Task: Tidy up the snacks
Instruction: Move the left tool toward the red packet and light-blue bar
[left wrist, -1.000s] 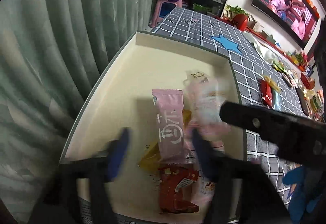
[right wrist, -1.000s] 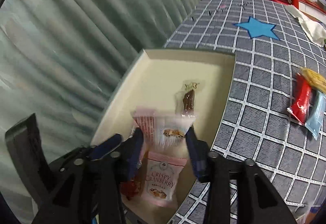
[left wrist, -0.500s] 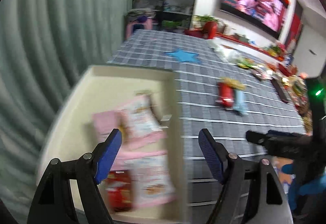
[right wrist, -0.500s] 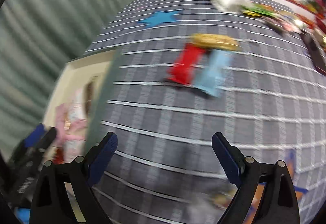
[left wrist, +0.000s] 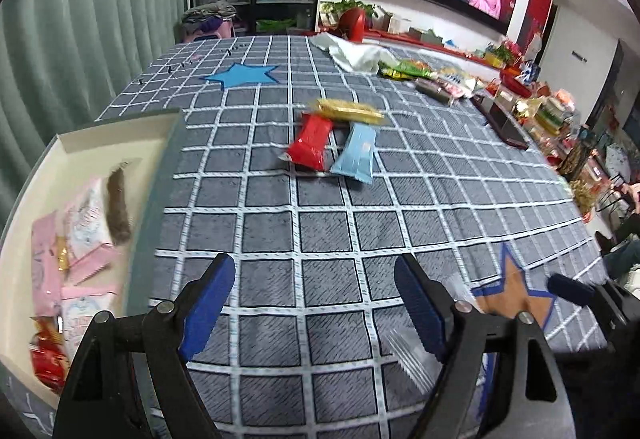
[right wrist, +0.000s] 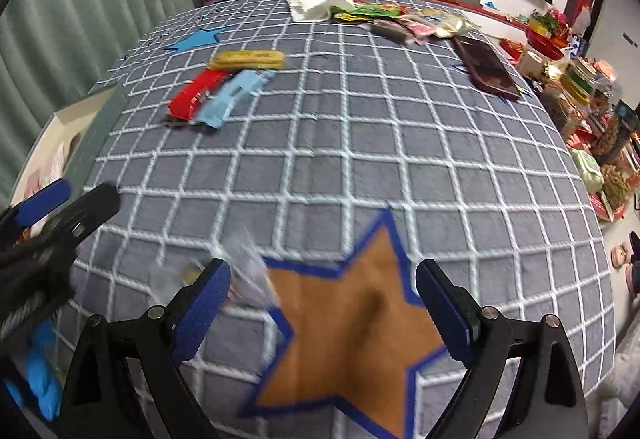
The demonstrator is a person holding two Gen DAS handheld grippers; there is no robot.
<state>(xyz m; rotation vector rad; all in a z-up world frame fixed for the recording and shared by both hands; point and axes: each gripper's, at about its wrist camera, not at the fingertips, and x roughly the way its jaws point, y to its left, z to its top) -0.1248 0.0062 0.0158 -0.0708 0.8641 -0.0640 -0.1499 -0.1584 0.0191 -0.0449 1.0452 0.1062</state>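
Both hand-held grippers (left wrist: 314,303) (right wrist: 322,305) apart, empty, ribbed blue pads; glossy foil packets (left wrist: 310,145) on checked cloth (left wrist: 320,199).

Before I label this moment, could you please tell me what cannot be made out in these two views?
- Clear packet, right wrist view: motion blur; contents unreadable.
- Box, left wrist view: near corner cut off by the frame edge and left gripper.
- Pink packets: print blurred.
- Far pile of snacks: too small to tell apart.

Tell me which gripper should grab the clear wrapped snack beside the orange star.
Probably the right gripper: it's open and empty, and the clear packet lies just off its left finger, at the orange star. The left gripper is open too, but sits farther from it.
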